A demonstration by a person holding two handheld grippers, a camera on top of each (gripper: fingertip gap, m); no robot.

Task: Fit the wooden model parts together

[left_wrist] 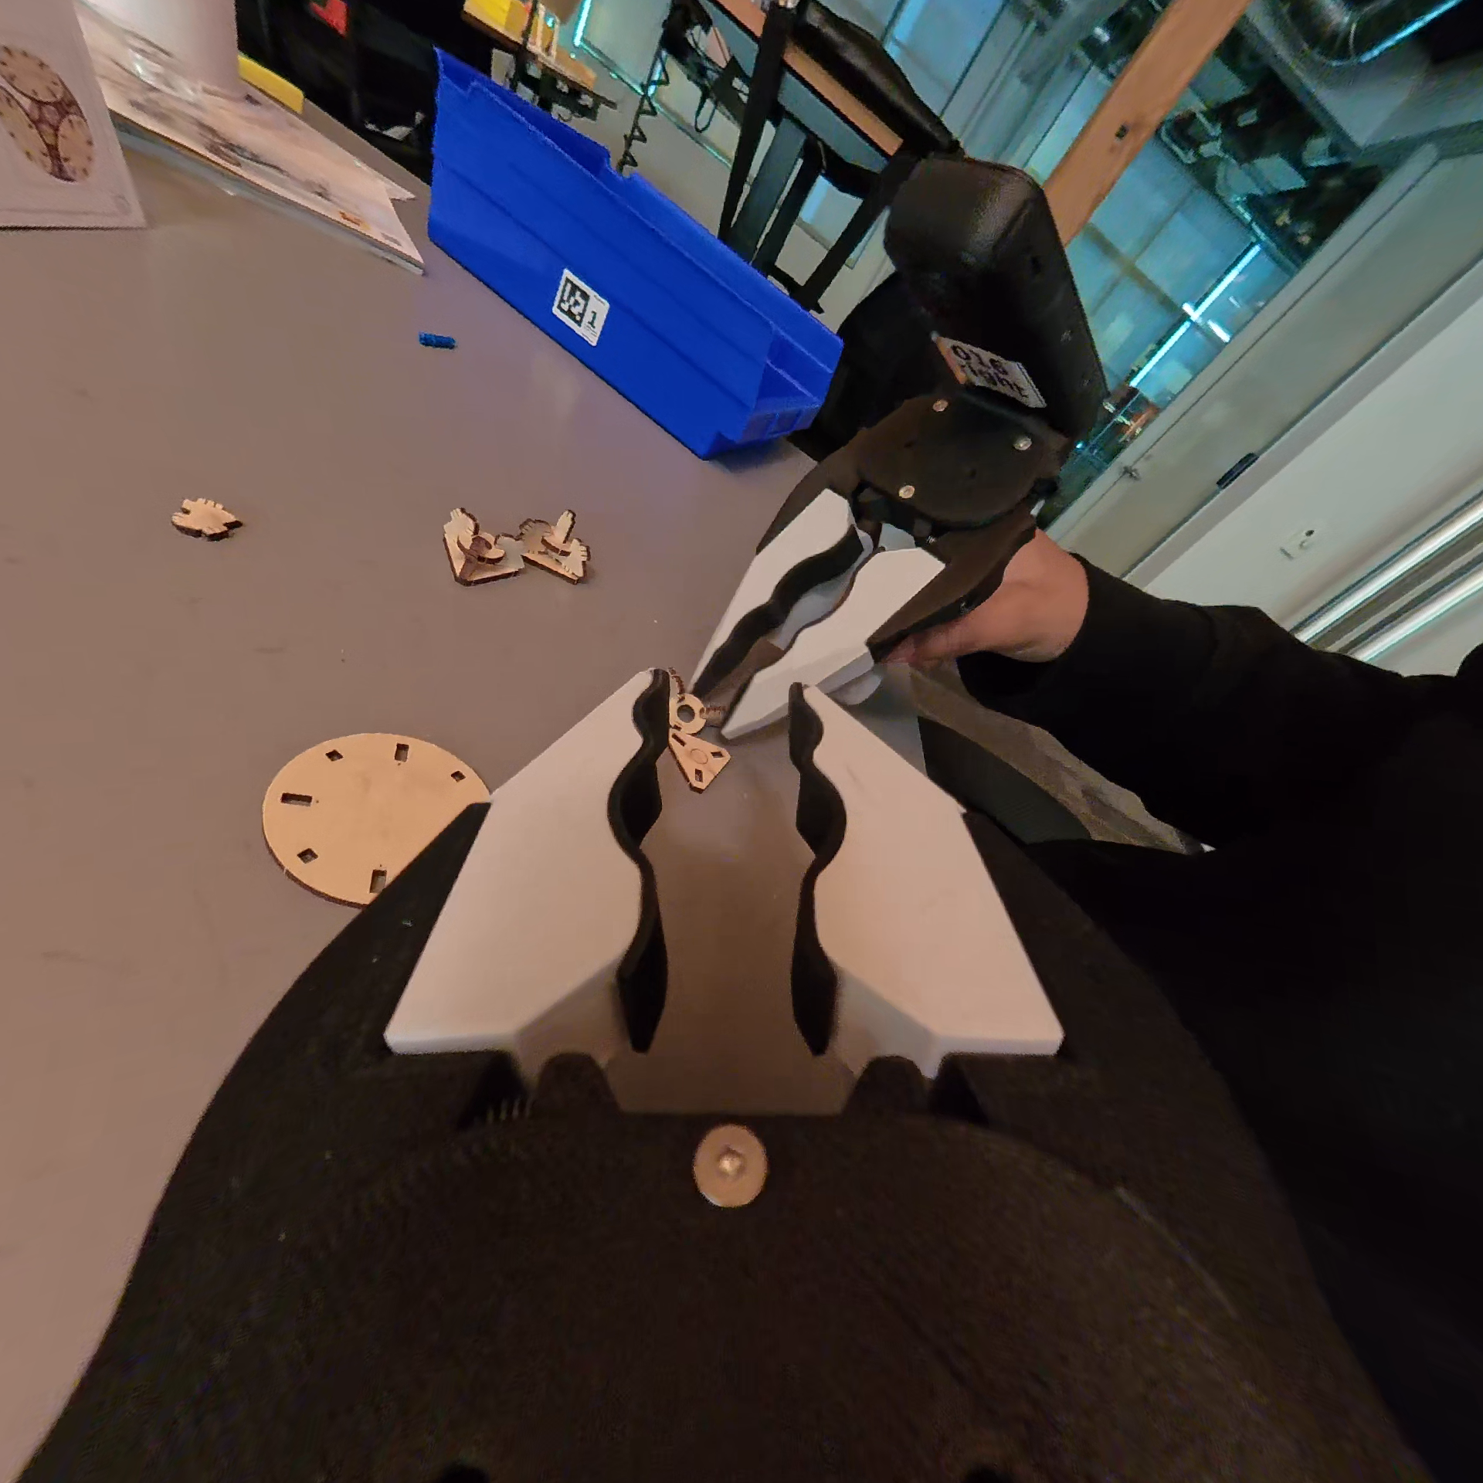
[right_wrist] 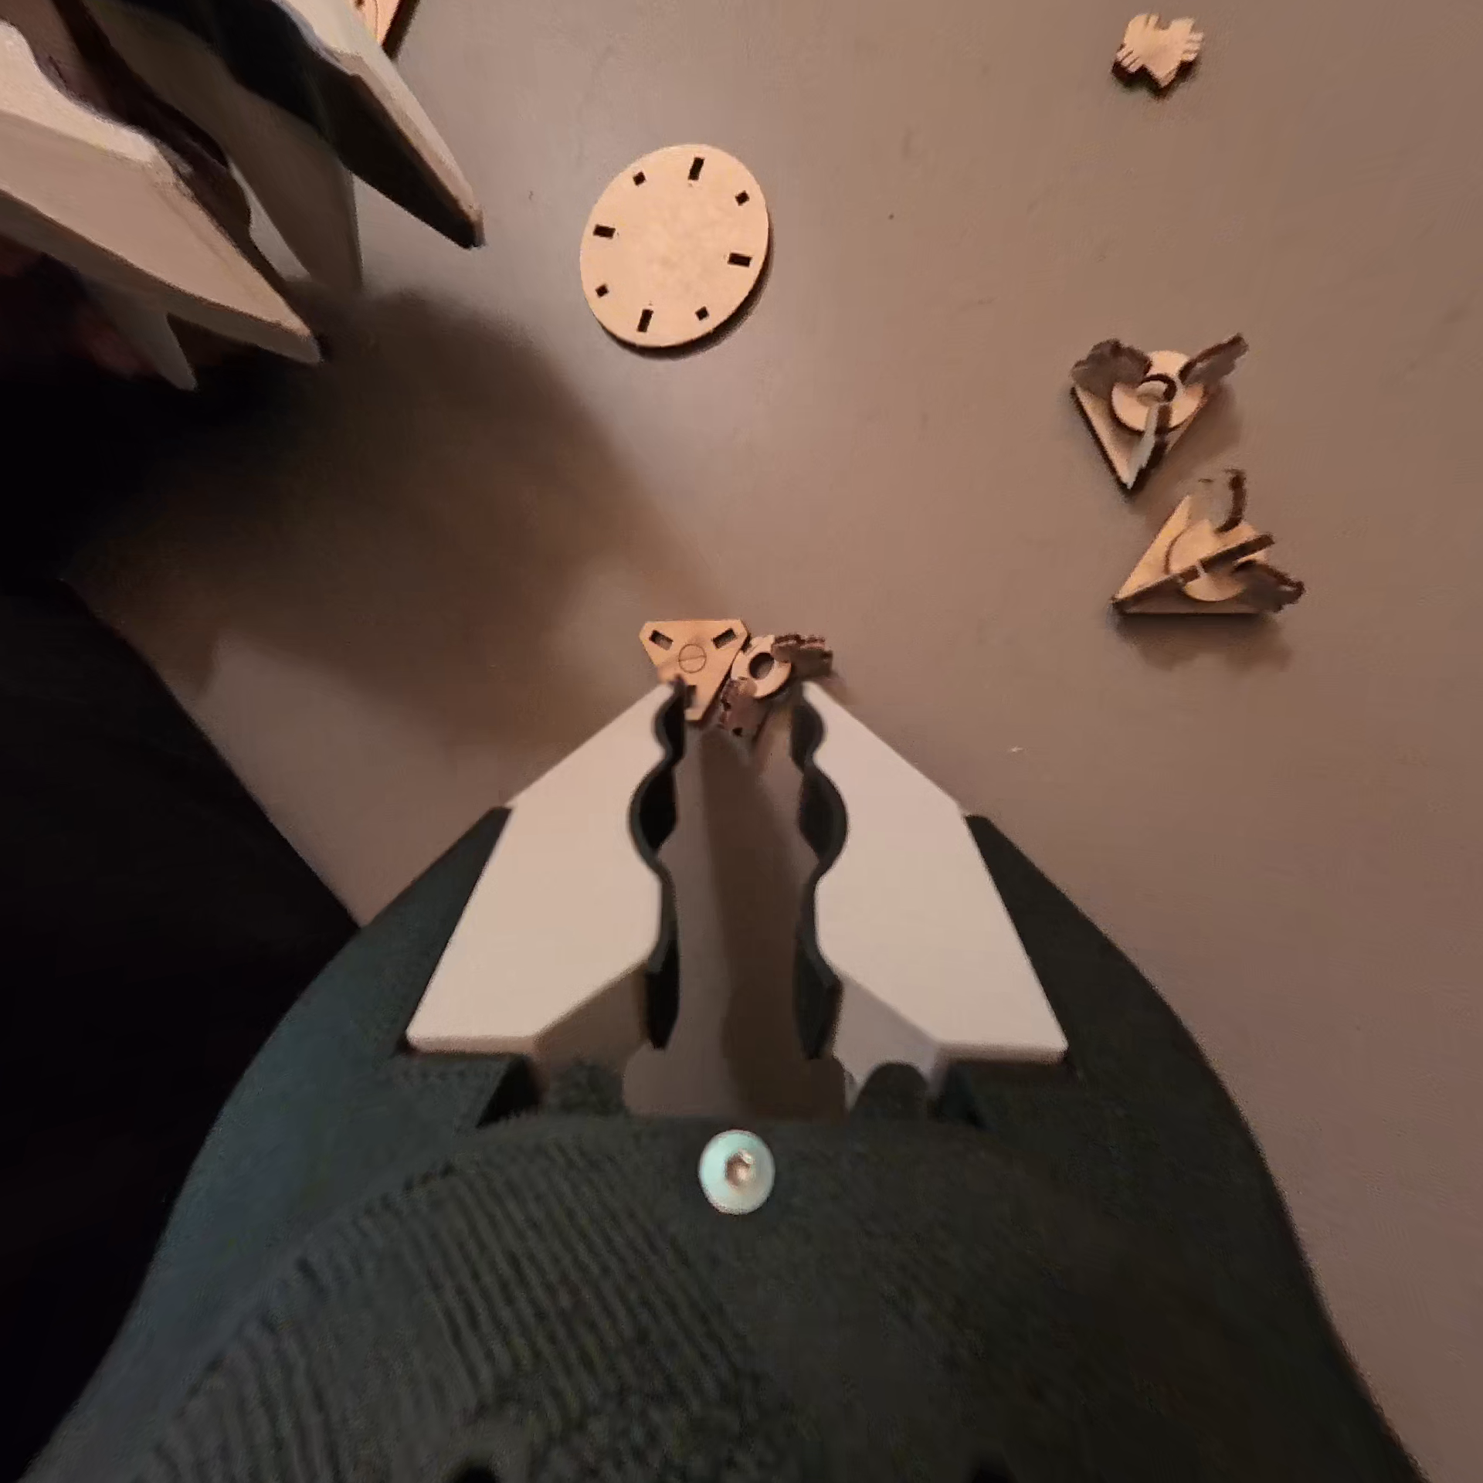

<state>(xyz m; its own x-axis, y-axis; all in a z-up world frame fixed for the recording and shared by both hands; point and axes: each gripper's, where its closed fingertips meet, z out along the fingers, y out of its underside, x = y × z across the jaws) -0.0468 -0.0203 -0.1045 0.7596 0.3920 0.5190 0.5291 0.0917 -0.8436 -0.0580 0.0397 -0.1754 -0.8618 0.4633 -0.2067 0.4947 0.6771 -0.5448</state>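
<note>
Both grippers, left (left_wrist: 726, 690) and right (right_wrist: 734, 706), released with jaws apart on nothing, the triangle plate (right_wrist: 690, 650) and ring piece (right_wrist: 766, 666) lying loose touching each other just off the right tips; I'd close on one piece squarely, not both.

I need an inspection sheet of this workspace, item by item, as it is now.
Surface: grey table, flat.
Job's things: triangular wooden plate and toothed ring lie at both tools' tips; slotted disc, two assembled pieces and one small piece lie farther off.
Clutter: blue bin, papers, small blue part.
Grippers: left tool open; right tool open; neither grips anything.
Cables: dark cables by the far desk.
Surroundings: black chair, glass wall.
</note>
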